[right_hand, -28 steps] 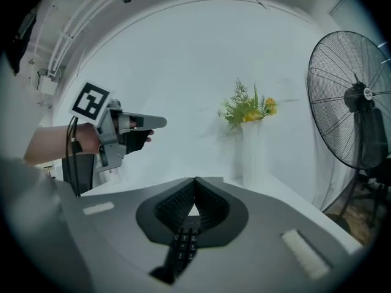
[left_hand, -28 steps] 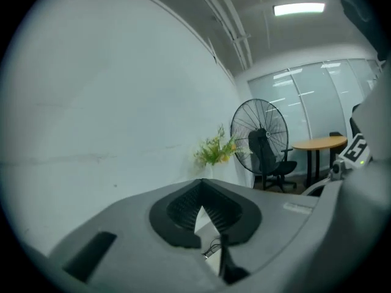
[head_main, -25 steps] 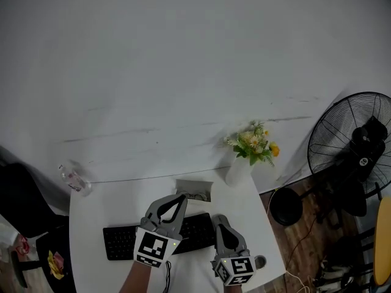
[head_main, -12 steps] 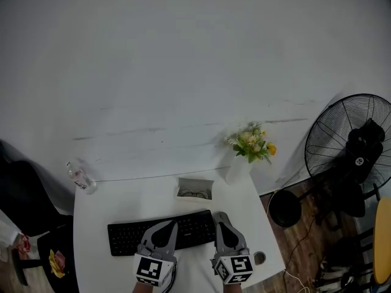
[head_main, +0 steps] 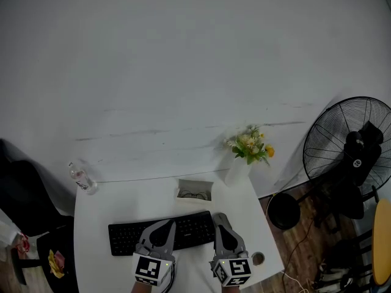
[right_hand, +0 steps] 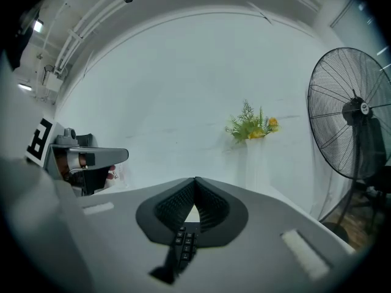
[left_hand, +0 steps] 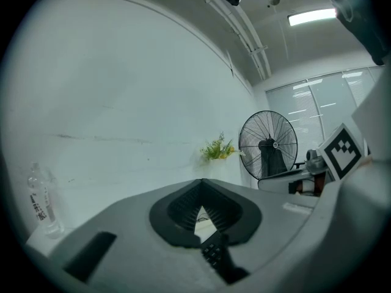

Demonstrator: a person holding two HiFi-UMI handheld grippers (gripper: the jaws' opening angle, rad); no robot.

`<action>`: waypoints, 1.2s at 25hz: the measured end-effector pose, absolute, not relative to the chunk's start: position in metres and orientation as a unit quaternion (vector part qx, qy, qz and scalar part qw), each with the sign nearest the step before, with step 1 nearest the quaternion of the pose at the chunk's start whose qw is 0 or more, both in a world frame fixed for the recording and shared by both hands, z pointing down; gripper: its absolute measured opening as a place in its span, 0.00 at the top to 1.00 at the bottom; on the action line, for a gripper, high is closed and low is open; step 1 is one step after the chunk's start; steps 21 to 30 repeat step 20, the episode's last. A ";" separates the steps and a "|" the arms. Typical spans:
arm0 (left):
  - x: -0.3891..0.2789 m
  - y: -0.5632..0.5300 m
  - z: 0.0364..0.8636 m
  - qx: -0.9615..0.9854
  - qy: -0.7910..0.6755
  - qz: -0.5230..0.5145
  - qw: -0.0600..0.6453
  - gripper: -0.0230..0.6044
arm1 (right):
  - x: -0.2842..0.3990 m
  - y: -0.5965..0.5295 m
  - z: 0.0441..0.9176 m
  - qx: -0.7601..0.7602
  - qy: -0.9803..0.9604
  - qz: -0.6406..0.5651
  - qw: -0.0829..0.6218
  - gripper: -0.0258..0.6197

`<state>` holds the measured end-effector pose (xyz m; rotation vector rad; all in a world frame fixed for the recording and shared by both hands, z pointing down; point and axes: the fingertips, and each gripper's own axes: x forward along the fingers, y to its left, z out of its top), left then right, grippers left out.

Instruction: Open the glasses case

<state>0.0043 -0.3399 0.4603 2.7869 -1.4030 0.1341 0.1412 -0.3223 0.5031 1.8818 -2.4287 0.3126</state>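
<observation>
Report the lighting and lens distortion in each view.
Head view: dim and greyish, the white table small at the bottom edge. Left gripper view: fisheye with black corners, the ceiling strip light glaring. Right gripper view: same fisheye curve, sharp on the black standing fan.

I hold my left gripper (head_main: 165, 224) and right gripper (head_main: 219, 216) side by side, close in front of me. Both point away, roughly level, jaws closed tip to tip on nothing.
</observation>
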 end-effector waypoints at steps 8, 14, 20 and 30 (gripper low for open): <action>0.004 -0.337 0.457 0.893 -0.449 0.043 0.007 0.95 | 0.139 -0.320 0.500 0.607 -0.788 0.099 0.025 0.95; 0.006 -0.334 0.459 0.894 -0.446 0.046 0.008 0.95 | 0.139 -0.318 0.498 0.607 -0.788 0.097 0.023 0.95; 0.007 -0.332 0.455 0.895 -0.445 0.035 -0.001 0.95 | 0.137 -0.315 0.499 0.606 -0.789 0.098 0.023 0.95; 0.007 -0.332 0.455 0.895 -0.445 0.035 -0.001 0.95 | 0.137 -0.315 0.499 0.606 -0.789 0.098 0.023 0.95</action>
